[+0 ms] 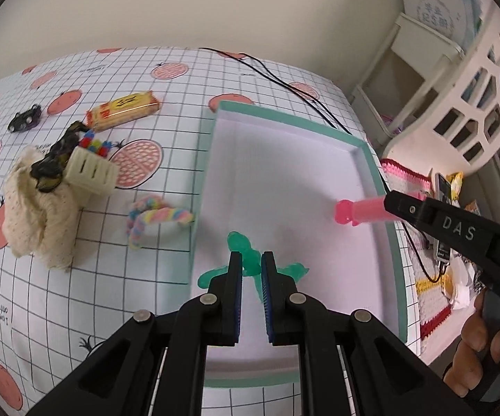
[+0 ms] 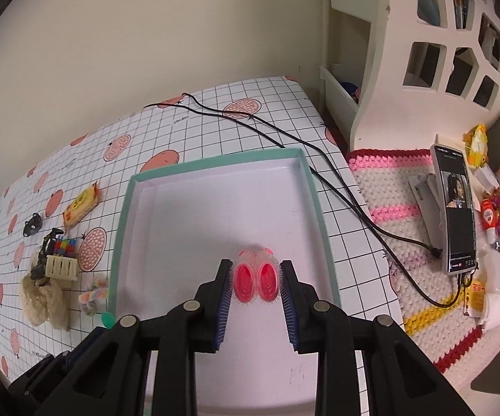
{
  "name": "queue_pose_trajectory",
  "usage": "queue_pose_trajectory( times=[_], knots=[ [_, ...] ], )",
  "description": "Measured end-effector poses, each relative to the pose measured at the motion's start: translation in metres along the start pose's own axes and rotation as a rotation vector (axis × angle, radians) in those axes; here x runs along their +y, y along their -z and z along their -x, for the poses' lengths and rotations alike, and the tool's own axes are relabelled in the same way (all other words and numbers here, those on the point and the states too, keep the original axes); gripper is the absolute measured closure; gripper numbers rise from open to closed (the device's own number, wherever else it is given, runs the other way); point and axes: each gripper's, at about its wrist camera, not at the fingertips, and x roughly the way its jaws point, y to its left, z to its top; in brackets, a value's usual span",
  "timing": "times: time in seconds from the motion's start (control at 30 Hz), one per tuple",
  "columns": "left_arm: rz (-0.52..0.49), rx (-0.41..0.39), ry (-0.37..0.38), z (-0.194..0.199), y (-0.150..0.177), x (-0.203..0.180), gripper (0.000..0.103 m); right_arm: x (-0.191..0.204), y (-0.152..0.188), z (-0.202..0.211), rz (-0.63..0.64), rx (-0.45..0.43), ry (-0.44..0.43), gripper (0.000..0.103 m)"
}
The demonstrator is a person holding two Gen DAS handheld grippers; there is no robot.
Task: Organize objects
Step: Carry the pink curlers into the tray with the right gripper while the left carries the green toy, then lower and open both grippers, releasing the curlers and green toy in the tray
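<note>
Left gripper (image 1: pixel 251 267) pinched nearly closed on a green gel figure (image 1: pixel 246 253), held over the near-left part of the teal-rimmed tray (image 1: pixel 367 159). Right gripper (image 2: pixel 256 279) closed partway on a pink spiky toy (image 2: pixel 256 277), inside the tray's right half. Left of the tray on the gridded tablecloth (image 1: pixel 166 111): pastel pipe-cleaner twist (image 1: pixel 156 218), cream cloth (image 1: pixel 38 215), small basket (image 1: pixel 90 170), wafer pack (image 1: pixel 125 109).

A white-lined shallow cardboard box (image 2: pixel 215 215) is edged in mint green; a translucent green jelly figure (image 1: pixel 250 260) and a pink spiky rubber toy (image 2: pixel 256 277) are seen against a grid-and-pomegranate printed tablecloth (image 1: pixel 111 294).
</note>
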Motion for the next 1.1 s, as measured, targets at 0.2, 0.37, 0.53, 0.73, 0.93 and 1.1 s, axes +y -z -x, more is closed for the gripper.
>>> queue_pose_trajectory(
  times=[0.2, 0.37, 0.53, 0.73, 0.93, 1.1],
  knots=[
    [0.018, 0.022, 0.011, -0.011, 0.0, -0.003, 0.092, -0.003, 0.002, -0.005, -0.013, -0.02, -0.004, 0.074],
    [0.011, 0.057, -0.011, -0.021, 0.003, -0.003, 0.092, -0.003, 0.003, -0.006, -0.003, -0.024, -0.012, 0.074],
    [0.025, 0.08, -0.011, -0.026, 0.004, 0.0, 0.092, 0.0, 0.005, -0.01, 0.015, 0.013, -0.019, 0.074],
    [0.022, 0.111, -0.017, -0.03, 0.006, 0.001, 0.092, 0.007, 0.014, -0.019, 0.061, 0.073, 0.003, 0.073],
    [0.034, 0.131, -0.015, -0.033, 0.008, 0.004, 0.092, 0.003, 0.021, -0.034, 0.047, 0.136, 0.018, 0.074],
    [0.046, 0.145, -0.005, -0.035, 0.009, 0.006, 0.092, 0.004, 0.023, -0.038, 0.052, 0.151, 0.021, 0.074]
  ],
)
